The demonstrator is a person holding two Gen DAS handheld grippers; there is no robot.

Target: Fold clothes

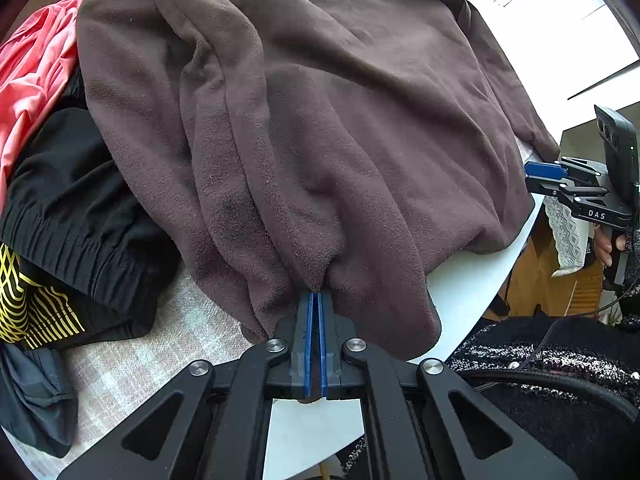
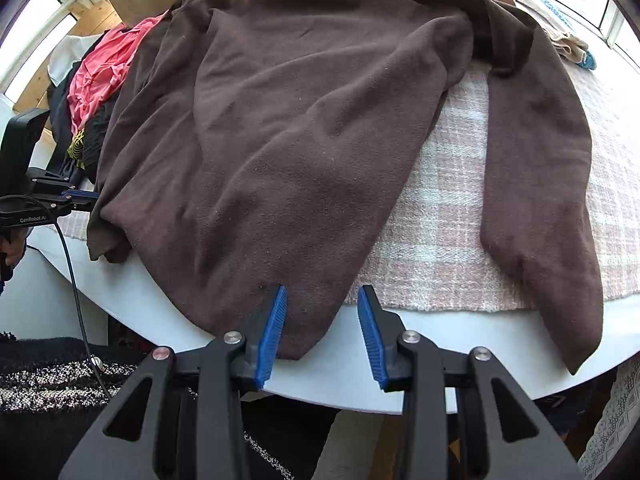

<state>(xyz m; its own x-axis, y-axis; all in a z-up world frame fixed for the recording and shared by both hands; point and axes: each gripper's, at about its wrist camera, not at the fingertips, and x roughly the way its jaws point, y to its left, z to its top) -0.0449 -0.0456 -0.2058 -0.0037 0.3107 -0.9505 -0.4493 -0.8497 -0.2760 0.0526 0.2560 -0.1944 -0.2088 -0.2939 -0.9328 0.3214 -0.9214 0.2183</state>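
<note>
We see fleece (image 2: 288,128) flat on table (image 2: 460,344), long axis 6-to-12, hem at 6, sleeve (image 2: 536,184) trailing toward 5. Our left gripper (image 1: 316,300) pinches hem bunch; right gripper (image 2: 322,300) spread over hem.

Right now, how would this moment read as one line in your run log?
left hand-held gripper: shut on brown fleece sweater hem | right hand-held gripper: open at hem corner | sweater: spread on table
</note>
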